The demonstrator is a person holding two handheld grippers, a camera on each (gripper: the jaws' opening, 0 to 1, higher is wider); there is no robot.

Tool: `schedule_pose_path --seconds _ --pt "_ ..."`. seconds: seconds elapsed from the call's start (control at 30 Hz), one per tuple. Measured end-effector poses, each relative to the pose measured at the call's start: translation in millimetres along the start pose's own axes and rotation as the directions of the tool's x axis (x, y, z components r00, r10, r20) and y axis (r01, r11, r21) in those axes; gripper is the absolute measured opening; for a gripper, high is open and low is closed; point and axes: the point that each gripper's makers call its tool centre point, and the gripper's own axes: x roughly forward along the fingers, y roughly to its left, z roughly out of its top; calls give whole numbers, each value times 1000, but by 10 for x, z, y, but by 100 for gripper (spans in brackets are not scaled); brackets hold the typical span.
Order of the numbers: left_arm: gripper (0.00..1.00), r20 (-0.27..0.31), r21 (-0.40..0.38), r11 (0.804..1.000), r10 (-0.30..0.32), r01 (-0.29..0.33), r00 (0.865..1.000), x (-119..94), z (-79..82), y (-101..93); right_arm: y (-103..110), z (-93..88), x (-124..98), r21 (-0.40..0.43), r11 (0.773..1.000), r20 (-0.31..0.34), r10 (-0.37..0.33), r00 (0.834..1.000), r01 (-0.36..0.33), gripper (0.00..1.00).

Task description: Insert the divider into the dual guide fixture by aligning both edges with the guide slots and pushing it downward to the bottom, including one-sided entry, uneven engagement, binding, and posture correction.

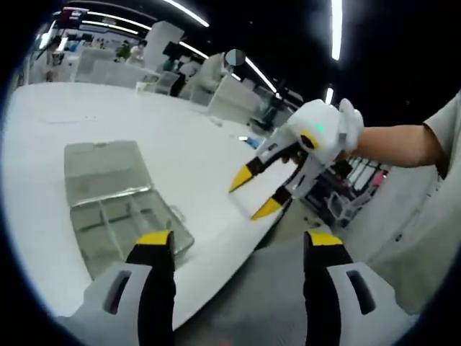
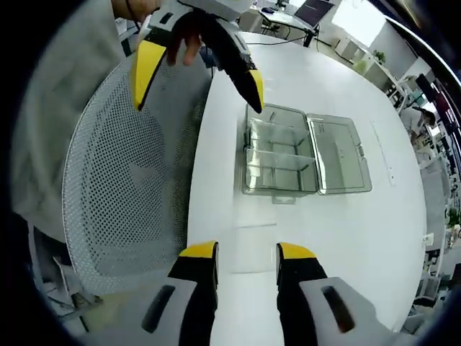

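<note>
The left gripper (image 1: pixel 238 249) has its jaws spread wide and holds nothing; it hangs above the near edge of the white table (image 1: pixel 173 130), half over the table and half over the floor. The right gripper (image 2: pixel 246 261) has its jaws apart too, also empty, and it hovers over the near part of the table, beside a grey mesh chair (image 2: pixel 122 180). In the left gripper view, the right gripper (image 1: pixel 259 193) comes in from the right, held by a person's hand, with its yellow tips open in the air above the table edge. Further out lies the clear plastic box (image 2: pixel 302 155), the fixture, with its lid (image 2: pixel 340 155) folded open flat beside it. Inside the box I can see thin clear partitions already standing between compartments. A loose divider I cannot make out, because everything is transparent. So I judge that the task is at its very beginning or between attempts: nothing is gripped, and the picking, aligning with the slots and pushing down are all left. The box looks light and slippery, so it may slide when pushed.
</note>
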Motion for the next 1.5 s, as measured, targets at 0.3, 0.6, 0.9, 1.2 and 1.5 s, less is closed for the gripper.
schedule_pose_path --seconds 0.3,0.6,0.9,1.2,1.5 --pt "63 25 -53 998 -34 35 999 103 54 -76 42 147 -27 -21 1000 24 -4 1000 5 27" --pt "48 67 -136 988 -68 77 995 190 121 -149 93 302 -66 -43 999 49 -8 999 10 27" --pt "41 87 -183 981 -52 68 995 208 155 -97 74 531 -120 -64 998 78 -23 997 28 27" --pt "33 114 -260 963 -39 68 993 163 180 -32 74 718 -120 -93 995 107 -28 994 38 27" --pt "21 136 -360 929 -33 81 990 115 167 21 56 805 -122 -104 993 117 -36 993 48 27"
